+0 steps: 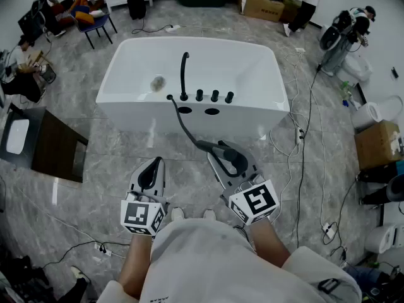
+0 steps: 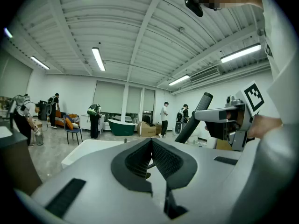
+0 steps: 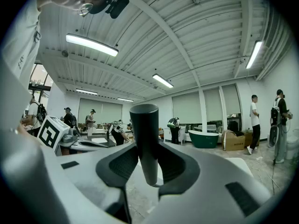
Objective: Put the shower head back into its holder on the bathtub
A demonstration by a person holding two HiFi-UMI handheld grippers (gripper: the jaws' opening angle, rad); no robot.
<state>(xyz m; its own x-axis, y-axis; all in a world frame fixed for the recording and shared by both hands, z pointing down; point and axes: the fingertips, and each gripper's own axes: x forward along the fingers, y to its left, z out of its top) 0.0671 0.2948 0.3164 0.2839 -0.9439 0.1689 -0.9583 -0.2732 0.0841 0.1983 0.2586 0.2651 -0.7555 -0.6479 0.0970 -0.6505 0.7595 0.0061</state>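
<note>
Shower head (image 3: 144, 139), a slim matte-black wand with a flat end, sits pinched between my right gripper's (image 1: 228, 158) fingers (its black hose (image 1: 183, 124) runs to the white bathtub (image 1: 120, 100)); my left gripper's (image 1: 150, 171) fingers are pressed together, empty.

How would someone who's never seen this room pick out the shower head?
Start at the white bathtub mid-floor. A black hose leaves its near rim and ends at the shower head, the only black fitting not mounted there, clamped in the right gripper.

Shower head (image 1: 208, 146) partly hidden by right tongs (image 1: 231, 160)
</note>
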